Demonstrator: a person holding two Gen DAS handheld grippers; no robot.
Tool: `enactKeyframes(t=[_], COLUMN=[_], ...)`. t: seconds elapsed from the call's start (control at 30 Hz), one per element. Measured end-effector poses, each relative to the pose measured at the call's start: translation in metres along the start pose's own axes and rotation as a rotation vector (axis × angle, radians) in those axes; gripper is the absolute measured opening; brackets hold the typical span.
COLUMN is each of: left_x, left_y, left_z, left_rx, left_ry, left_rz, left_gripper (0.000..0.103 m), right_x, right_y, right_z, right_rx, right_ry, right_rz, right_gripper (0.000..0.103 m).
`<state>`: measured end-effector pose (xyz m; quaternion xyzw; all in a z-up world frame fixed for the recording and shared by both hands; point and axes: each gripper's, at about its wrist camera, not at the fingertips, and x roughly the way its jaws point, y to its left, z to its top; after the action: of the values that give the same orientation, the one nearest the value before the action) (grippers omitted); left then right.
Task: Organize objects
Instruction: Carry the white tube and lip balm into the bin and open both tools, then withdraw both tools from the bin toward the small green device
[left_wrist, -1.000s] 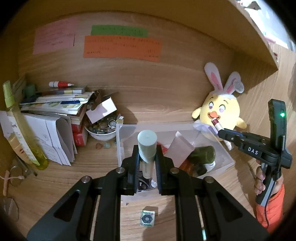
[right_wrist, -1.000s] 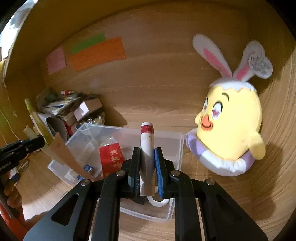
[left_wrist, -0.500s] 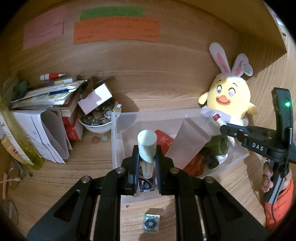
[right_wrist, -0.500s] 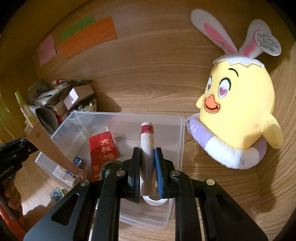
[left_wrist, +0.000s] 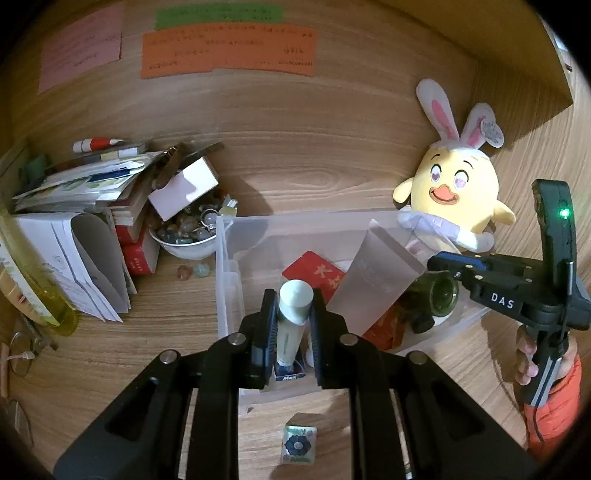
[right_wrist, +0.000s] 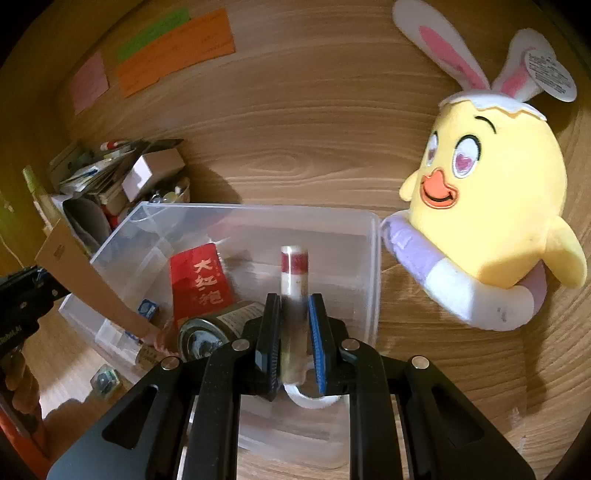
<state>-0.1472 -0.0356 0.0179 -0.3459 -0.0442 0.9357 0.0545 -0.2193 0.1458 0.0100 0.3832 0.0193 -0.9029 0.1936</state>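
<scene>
My left gripper (left_wrist: 291, 317) is shut on a pale green tube (left_wrist: 291, 314) and holds it over the near left part of a clear plastic bin (left_wrist: 225, 280). My right gripper (right_wrist: 291, 332) is shut on a white stick with a red band (right_wrist: 293, 273), held over the same bin (right_wrist: 373, 266). In the bin lie a red packet (right_wrist: 199, 280), a dark green jar (right_wrist: 207, 336), a brown card (left_wrist: 373, 280) and a small blue box (right_wrist: 147, 308). The right gripper also shows in the left wrist view (left_wrist: 454, 266).
A yellow bunny-eared plush (right_wrist: 487, 206) sits right of the bin. A stack of papers and books (left_wrist: 77, 206), a bowl of stones (left_wrist: 188, 236) and a white box (left_wrist: 184, 184) crowd the left. A small flower-print packet (left_wrist: 298, 448) lies in front of the bin. A yellow-green bottle (left_wrist: 44, 295) stands far left.
Both grippers have moved forward and down over the bin, still holding their items. The right gripper's stick now sits lower inside the bin's far right part.
</scene>
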Motion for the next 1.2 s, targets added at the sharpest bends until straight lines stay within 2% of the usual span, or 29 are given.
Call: enactKeyframes(t=[0.1, 0.2, 0.27, 0.37, 0.47, 0.5, 0.63, 0.8, 0.87, 0.93, 1.2], left_x=[-0.005, -0.011, -0.016, -0.025, -0.033, -0.035, -0.043, -0.054, -0.058, -0.061, -0.063], left_y=[0.0, 0.0, 0.001, 0.001, 0.0, -0.001, -0.002, -0.003, -0.004, -0.004, -0.005], left_z=[0.0, 0.001, 0.002, 0.002, 0.002, 0.002, 0.001, -0.003, -0.005, -0.007, -0.022], left_rx=[-0.004, -0.005, -0.008, -0.011, -0.002, 0.0, 0.008, 0.015, 0.015, 0.01, 0.011], left_ry=[-0.005, -0.016, -0.025, -0.041, -0.062, -0.069, -0.084, -0.104, -0.101, -0.096, -0.051], left_rz=[-0.003, -0.007, -0.006, -0.003, 0.005, 0.014, 0.022, 0.034, 0.035, 0.035, 0.052], left_gripper=[0.015, 0.016, 0.022, 0.032, 0.047, 0.052, 0.056, 0.078, 0.085, 0.093, 0.095], right_x=[0.001, -0.002, -0.006, -0.014, -0.021, -0.023, -0.032, -0.048, -0.054, -0.062, -0.078], right_y=[0.004, 0.004, 0.004, 0.006, 0.008, 0.008, 0.012, 0.019, 0.022, 0.026, 0.048], right_z=[0.0, 0.0, 0.0, 0.002, 0.003, 0.003, 0.004, 0.0, -0.002, -0.005, -0.023], right_rx=[-0.014, -0.011, -0.008, -0.014, -0.018, -0.019, -0.028, -0.043, -0.053, -0.064, -0.115], right_ry=[0.01, 0.006, -0.009, -0.032, -0.052, -0.058, -0.073, -0.096, -0.103, -0.116, -0.106], right_rz=[-0.004, -0.017, -0.012, -0.02, -0.027, -0.028, -0.023, -0.011, -0.004, -0.003, 0.002], right_gripper=[0.019, 0.035, 0.045, 0.051, 0.059, 0.06, 0.067, 0.073, 0.08, 0.083, 0.086])
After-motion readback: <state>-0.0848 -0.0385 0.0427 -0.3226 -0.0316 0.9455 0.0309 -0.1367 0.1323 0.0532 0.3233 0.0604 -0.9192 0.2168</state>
